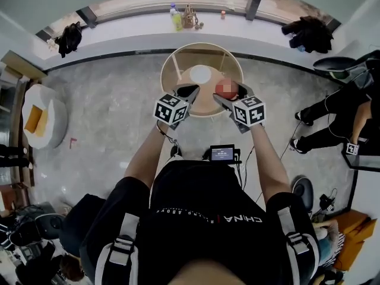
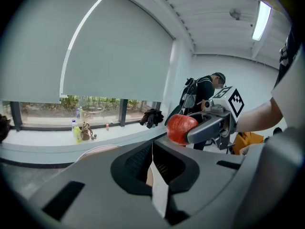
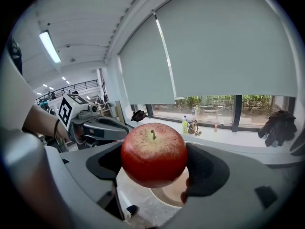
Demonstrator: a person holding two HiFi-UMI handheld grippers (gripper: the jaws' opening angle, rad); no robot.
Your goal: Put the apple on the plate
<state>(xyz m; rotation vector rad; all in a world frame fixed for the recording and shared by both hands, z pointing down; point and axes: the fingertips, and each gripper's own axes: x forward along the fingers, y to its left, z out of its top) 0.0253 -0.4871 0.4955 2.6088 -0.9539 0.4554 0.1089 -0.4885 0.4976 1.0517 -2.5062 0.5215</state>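
A red apple [image 1: 227,88] hangs above the right part of a round wooden table [image 1: 176,59], with my right gripper [image 1: 229,95] shut on it. In the right gripper view the apple [image 3: 153,154] fills the space between the jaws, stem up. An empty white plate [image 1: 200,74] lies at the table's middle, just left of and beyond the apple. My left gripper [image 1: 186,93] hovers over the table's near left edge with nothing in it, its jaws close together. From the left gripper view I see the apple [image 2: 180,128] held in the right gripper [image 2: 206,128].
A window ledge at the back holds bottles [image 1: 176,19] and small items; black clothing [image 1: 308,33] lies on its right end. A person [image 1: 336,121] sits at the right. A white seat [image 1: 45,121] stands at the left. Grey stone floor surrounds the table.
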